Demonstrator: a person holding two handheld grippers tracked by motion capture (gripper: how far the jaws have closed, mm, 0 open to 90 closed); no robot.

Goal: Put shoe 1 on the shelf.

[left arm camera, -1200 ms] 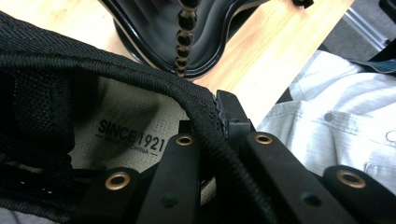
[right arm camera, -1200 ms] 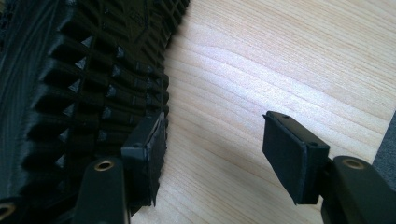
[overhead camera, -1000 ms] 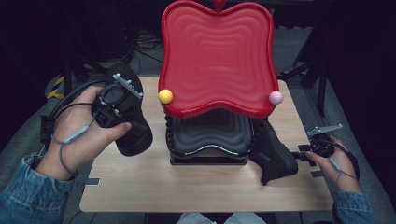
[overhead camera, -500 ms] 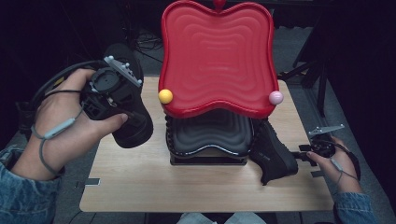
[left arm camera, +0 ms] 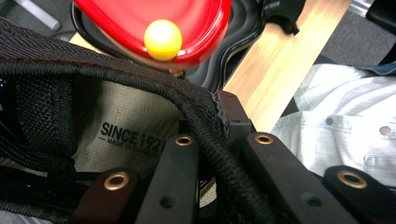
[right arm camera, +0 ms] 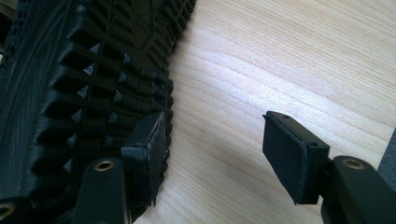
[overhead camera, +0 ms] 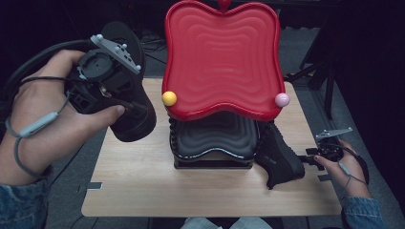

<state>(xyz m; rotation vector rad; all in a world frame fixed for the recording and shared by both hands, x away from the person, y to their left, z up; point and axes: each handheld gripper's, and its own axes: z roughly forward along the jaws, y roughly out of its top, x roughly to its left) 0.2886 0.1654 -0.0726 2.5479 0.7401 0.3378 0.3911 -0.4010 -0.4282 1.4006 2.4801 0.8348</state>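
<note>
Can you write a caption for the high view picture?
Left claw lifts a black shoe beside the red tray.

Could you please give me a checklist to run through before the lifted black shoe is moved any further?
1. Left gripper shut on the lifted black lace-up shoe: ok; its jaws pinch the collar edge.
2. Lifted shoe off the light wooden table: ok, as the high view shows.
3. Space between the lifted shoe and the red wavy-edged tray with its yellow ball knob: not ok; they are close.
4. Right gripper open: ok; bare table shows between its pads.
5. Second black shoe lying on the table: ok; its treaded sole faces the right gripper.
6. Black lower tray free of objects: cannot tell.
</note>
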